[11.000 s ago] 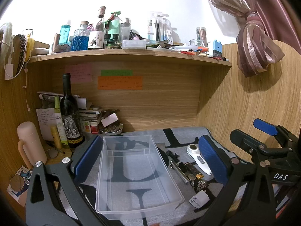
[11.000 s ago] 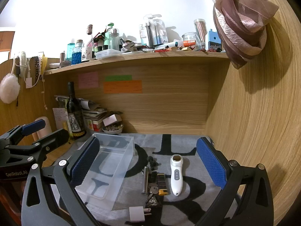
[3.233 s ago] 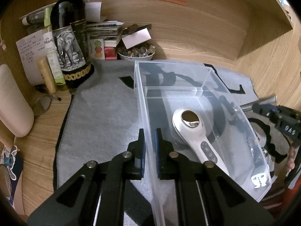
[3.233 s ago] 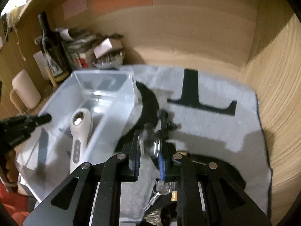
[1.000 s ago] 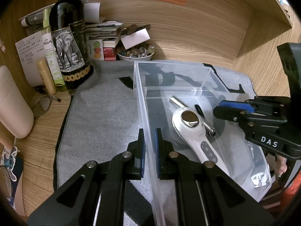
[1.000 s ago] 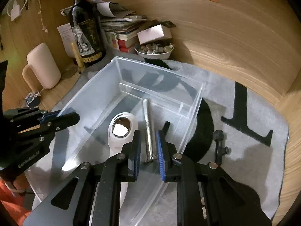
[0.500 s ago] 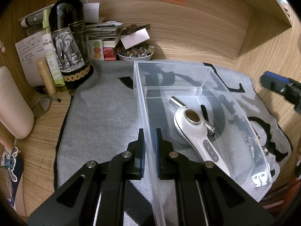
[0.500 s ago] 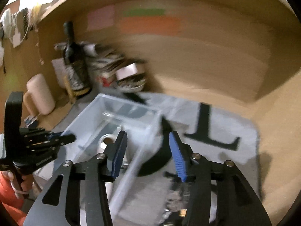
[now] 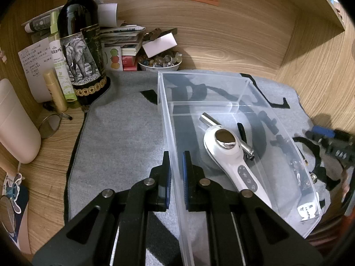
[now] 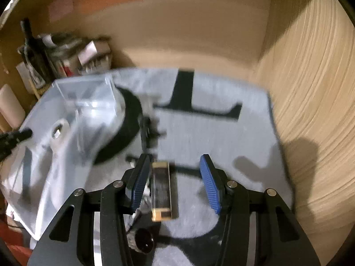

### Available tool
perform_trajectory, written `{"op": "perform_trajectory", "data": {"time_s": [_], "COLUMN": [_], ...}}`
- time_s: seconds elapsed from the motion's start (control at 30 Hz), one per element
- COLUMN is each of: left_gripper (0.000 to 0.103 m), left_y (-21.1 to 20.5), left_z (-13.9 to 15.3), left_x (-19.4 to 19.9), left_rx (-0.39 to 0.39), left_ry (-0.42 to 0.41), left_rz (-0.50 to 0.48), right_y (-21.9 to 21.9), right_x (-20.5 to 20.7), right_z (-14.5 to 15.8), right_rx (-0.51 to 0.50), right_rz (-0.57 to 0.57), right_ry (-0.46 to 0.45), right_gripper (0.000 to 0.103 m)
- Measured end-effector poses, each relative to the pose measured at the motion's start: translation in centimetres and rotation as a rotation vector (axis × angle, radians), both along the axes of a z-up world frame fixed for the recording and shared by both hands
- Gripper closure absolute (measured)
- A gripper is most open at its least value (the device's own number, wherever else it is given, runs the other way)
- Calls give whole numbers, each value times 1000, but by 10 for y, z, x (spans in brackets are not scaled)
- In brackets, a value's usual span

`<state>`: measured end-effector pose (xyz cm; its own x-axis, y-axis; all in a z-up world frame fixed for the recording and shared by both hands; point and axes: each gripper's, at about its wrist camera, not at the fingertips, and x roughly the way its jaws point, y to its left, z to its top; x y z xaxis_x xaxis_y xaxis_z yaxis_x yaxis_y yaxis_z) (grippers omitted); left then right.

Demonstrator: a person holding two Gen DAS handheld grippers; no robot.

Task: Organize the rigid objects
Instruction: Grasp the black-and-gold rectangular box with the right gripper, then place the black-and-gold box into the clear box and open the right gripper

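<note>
With your left gripper (image 9: 176, 170) clamped on the bin (image 9: 165, 119) wall, centre your spread right gripper (image 10: 175, 181) over the lighter (image 10: 161, 190) beside the bin.

Dim warm light; right wrist view motion-blurred.

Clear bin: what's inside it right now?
Inside the clear bin lie a white handheld device and a metal rod, the rod partly hidden under the device's head. A small dark piece beside them is unclear. The left gripper clamps the bin's wall.
</note>
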<state>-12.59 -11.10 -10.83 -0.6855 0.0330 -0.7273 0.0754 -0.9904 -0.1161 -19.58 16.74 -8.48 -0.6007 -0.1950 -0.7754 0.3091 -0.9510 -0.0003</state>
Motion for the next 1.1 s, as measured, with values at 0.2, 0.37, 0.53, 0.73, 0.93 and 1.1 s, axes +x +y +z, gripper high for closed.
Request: {"op": "perform_trajectory", "data": {"time_s": [0.2, 0.37, 0.53, 0.73, 0.93, 1.1], "left_gripper": [94, 94, 94, 94, 94, 94], "left_y": [0, -1, 0, 0, 0, 0], "left_z": [0, 1, 1, 1, 1, 1], "left_x": [0, 1, 0, 0, 1, 2], "left_rx": [1, 3, 2, 1, 2, 3], "left_ry": [0, 0, -1, -1, 0, 0], "left_rz": [-1, 0, -1, -1, 0, 0], "right_y": [1, 5, 11, 9, -2, -18], "right_x": [-2, 2, 4, 10, 11, 16], "right_z": [-36, -42, -39, -20, 7, 34], "right_rx": [-31, -22, -35, -51, -73, -99], "right_rz": [5, 0, -16, -8, 26, 74], "right_ry": [-99, -73, -70, -22, 51, 122], "right_gripper": [59, 76, 81, 81, 81, 81]}}
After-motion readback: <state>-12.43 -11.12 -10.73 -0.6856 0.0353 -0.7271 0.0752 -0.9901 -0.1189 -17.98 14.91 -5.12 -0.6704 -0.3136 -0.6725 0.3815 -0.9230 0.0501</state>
